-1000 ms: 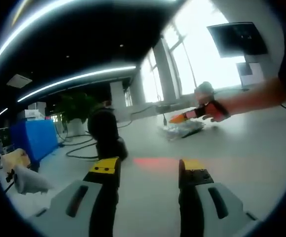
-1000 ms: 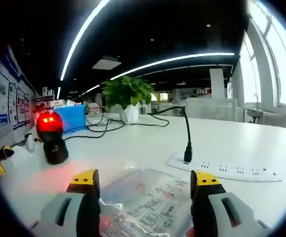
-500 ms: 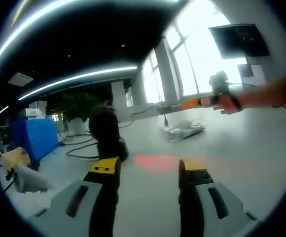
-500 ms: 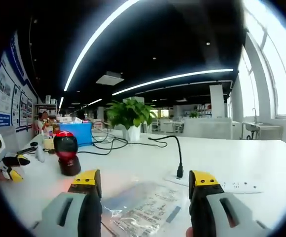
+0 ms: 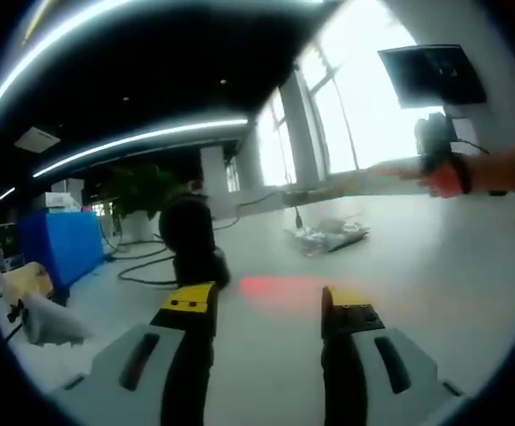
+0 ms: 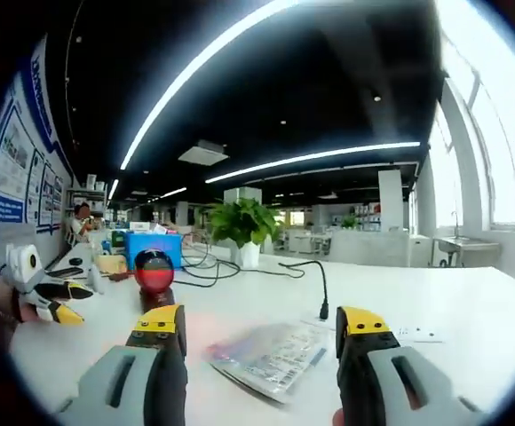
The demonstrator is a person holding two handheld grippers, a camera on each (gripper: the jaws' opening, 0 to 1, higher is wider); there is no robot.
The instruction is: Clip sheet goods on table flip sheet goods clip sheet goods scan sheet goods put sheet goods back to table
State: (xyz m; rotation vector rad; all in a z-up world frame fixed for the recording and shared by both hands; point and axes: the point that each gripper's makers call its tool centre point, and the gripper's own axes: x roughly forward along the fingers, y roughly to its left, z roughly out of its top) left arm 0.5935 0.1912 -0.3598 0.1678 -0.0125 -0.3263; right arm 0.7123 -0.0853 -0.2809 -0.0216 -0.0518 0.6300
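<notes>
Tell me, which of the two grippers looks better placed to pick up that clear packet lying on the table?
The right gripper, probably: the packet lies just ahead between its open jaws. From the left gripper, the packet sits farther off across the table.

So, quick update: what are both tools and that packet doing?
Left tool open, empty. Right tool open, empty. Sheet packet flat on the table, ahead of the right tool. Scanner beyond; nothing in the way.
</notes>
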